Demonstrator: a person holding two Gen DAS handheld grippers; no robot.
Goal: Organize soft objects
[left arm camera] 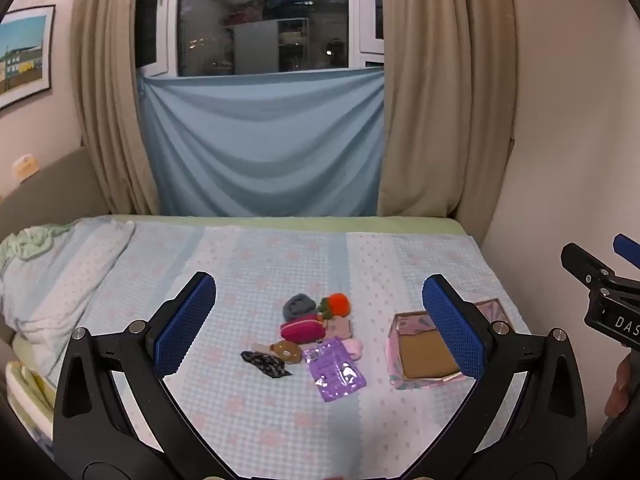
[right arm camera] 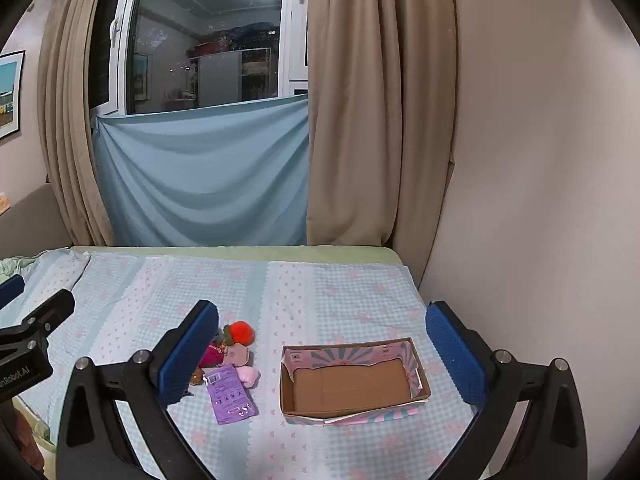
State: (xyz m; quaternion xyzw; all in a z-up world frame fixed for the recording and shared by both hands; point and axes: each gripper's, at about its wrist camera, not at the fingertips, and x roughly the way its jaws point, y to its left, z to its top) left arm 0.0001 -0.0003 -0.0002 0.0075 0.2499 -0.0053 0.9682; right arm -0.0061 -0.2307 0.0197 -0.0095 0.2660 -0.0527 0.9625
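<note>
both grippers, left [left arm camera: 318,326] & right [right arm camera: 320,354], spread wide, empty, above bed w/ soft toy pile [left arm camera: 316,326] beside cardboard box [right arm camera: 352,384].

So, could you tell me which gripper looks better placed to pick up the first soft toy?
Probably the left gripper: open, with the toy pile centred between its fingers. The right gripper, also open, frames the empty box instead.

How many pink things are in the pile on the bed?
3: a dark pink pouch in the pile's middle, a pale pink cloth right of it, and a light pink fluffy thing beside the purple packet. More may hide underneath.
</note>
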